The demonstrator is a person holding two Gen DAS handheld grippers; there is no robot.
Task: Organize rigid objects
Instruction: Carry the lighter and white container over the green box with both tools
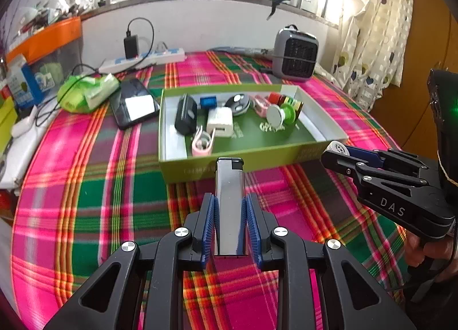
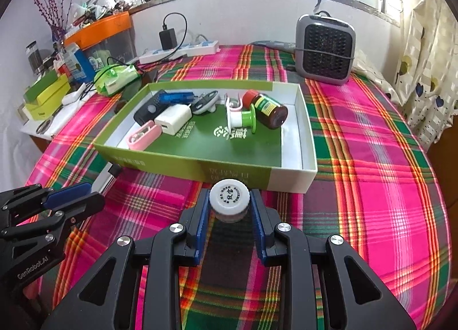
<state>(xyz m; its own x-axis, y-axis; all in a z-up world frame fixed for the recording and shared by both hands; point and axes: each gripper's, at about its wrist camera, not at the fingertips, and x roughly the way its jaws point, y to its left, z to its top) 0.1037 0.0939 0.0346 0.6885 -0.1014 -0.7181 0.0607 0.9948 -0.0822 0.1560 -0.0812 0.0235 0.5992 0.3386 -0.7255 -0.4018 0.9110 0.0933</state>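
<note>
Left tool [image 1: 229, 209] pinches a chrome lighter [image 1: 229, 195] lengthwise between its blue pads, the black cap end pointing forward at the near wall of the green tray [image 1: 183, 171]. A grip along the long flat sides keeps the smooth metal body from twisting, by my reading.

Right tool [image 2: 230, 209] is closed on a small jar with a white cap [image 2: 229, 196], cap facing the camera, held just short of the tray's near wall [image 2: 237, 176]. The jar is pinched below the cap, probably because the cap's lip stops it sliding out.

Both tools hover over the plaid-covered counter [image 2: 372, 158], neither item yet past the tray rim.

Tray contents — black charger [image 1: 185, 113], white plug adapter [image 1: 219, 122], pink clip [image 1: 201, 143], green spool [image 2: 243, 119], brown bottle with red cap [image 2: 267, 111], all lying loose at the far side. The near green floor of the tray is bare, likely the drop zone.

Outside the tray: phone [image 1: 134, 105], power strip [image 1: 143, 59], small grey heater [image 1: 296, 55].

Judgement: sorting is well along; these two items look like the next deposits.
</note>
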